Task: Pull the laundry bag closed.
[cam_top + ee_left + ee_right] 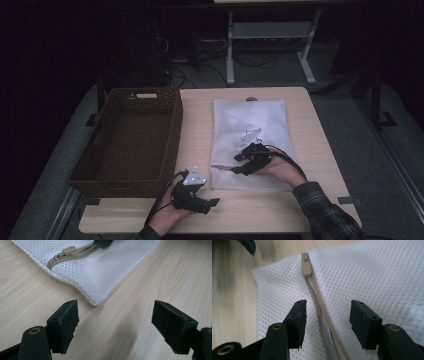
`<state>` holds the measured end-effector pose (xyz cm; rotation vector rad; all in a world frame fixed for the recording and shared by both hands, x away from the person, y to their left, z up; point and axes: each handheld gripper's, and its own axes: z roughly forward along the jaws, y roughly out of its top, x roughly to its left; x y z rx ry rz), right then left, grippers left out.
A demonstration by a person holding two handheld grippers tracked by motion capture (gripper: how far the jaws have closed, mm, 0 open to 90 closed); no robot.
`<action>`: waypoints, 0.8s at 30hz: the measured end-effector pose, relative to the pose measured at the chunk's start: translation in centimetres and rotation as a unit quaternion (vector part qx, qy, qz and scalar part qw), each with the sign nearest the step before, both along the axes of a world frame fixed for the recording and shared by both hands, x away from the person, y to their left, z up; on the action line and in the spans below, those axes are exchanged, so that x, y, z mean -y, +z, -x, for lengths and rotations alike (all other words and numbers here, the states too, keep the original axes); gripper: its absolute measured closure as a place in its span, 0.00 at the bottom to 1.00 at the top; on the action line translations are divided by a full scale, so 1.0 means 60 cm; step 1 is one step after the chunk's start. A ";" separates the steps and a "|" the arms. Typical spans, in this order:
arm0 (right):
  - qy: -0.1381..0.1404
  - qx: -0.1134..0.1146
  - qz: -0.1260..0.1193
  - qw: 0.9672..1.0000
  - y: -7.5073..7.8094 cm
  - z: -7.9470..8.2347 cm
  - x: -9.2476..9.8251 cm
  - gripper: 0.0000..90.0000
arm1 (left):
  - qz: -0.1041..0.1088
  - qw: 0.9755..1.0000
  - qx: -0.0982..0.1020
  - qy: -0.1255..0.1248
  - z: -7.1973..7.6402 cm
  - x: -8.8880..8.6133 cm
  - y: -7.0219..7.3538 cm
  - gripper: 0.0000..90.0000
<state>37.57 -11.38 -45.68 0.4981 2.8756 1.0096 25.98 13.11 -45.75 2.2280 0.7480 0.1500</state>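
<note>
Right gripper [325, 315] jaws apart, astride zipper [317, 297]

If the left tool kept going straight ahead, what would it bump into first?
Probably the corner of the white mesh bag. The open left tool points right at it over bare table; depth is hard to judge.

White mesh zip bag [250, 131], flat on table, beige zipper [318, 302] partly open

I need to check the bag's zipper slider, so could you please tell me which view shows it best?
The right gripper view: the beige zipper slider sits close, centred above open jaws, on the white mesh bag. The left gripper view shows it smaller, near the top edge. The high view gives just a faint dark line.
</note>
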 end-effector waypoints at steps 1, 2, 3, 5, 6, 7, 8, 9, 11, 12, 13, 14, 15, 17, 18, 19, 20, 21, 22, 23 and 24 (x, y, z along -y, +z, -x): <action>0.001 0.002 0.004 1.000 -0.004 0.000 -0.001 0.50 | 0.001 1.000 0.000 0.001 0.000 0.000 0.000 0.24; 0.005 0.005 0.008 1.000 -0.007 0.001 -0.002 0.50 | 0.000 1.000 0.001 0.000 0.000 0.000 0.000 0.24; 0.006 0.011 0.008 1.000 -0.010 0.002 -0.002 0.50 | 0.000 1.000 0.001 0.001 0.000 0.000 0.000 0.24; 0.011 0.018 0.008 1.000 -0.011 0.004 -0.001 0.50 | -0.001 1.000 0.002 0.001 0.000 0.001 0.000 0.24; 0.011 0.019 0.008 1.000 -0.011 0.004 -0.001 0.50 | -0.001 1.000 0.002 0.001 0.000 0.001 0.000 0.24; 0.010 0.019 0.007 1.000 -0.011 0.004 -0.001 0.51 | -0.002 1.000 0.002 0.000 0.000 0.002 0.000 0.24; 0.010 0.020 0.005 1.000 -0.012 0.005 0.000 0.52 | -0.003 1.000 0.002 -0.001 0.000 0.003 0.000 0.23; 0.009 0.021 0.003 1.000 -0.012 0.005 0.001 0.54 | -0.004 1.000 0.002 -0.001 0.000 0.004 0.000 0.23; 0.007 0.022 0.001 1.000 -0.012 0.005 0.002 0.60 | -0.004 1.000 0.003 -0.001 0.000 0.005 0.000 0.23; 0.007 0.022 -0.001 1.000 -0.012 0.005 0.003 0.61 | -0.004 1.000 0.003 -0.001 0.000 0.006 0.000 0.23; 0.005 0.022 -0.002 1.000 -0.012 0.004 0.004 0.64 | -0.004 1.000 0.003 -0.001 -0.001 0.006 0.000 0.23; 0.002 0.023 -0.003 1.000 -0.012 0.004 0.005 0.67 | -0.005 1.000 0.004 -0.002 -0.001 0.007 0.000 0.23; 0.001 0.024 -0.006 1.000 -0.013 0.003 0.007 0.72 | -0.006 1.000 0.004 -0.002 -0.001 0.007 0.000 0.23; -0.003 0.026 -0.008 1.000 -0.013 0.001 0.009 0.81 | -0.004 1.000 0.006 0.002 -0.002 0.007 0.001 0.23; -0.005 0.028 -0.008 1.000 -0.013 0.000 0.010 0.87 | -0.003 1.000 0.005 0.006 -0.003 0.007 0.002 0.23; -0.008 0.029 -0.009 1.000 -0.013 0.000 0.011 0.89 | 0.002 1.000 0.000 0.009 -0.004 0.007 0.004 0.23; -0.009 0.030 -0.010 0.999 -0.014 -0.002 0.011 0.91 | 0.005 1.000 -0.002 0.013 -0.006 0.007 0.006 0.23; -0.011 0.029 -0.010 0.999 -0.014 -0.002 0.011 0.91 | 0.007 1.000 -0.003 0.018 -0.008 0.007 0.008 0.23; -0.013 0.029 -0.010 0.999 -0.014 -0.002 0.011 0.92 | 0.009 1.000 -0.004 0.021 -0.010 0.007 0.011 0.22; -0.015 0.028 -0.010 0.999 -0.013 -0.002 0.011 0.92 | 0.012 1.000 -0.005 0.026 -0.012 0.008 0.013 0.22; -0.017 0.025 -0.007 0.999 -0.012 -0.002 0.010 0.92 | 0.012 0.999 -0.004 0.029 -0.015 0.009 0.016 0.20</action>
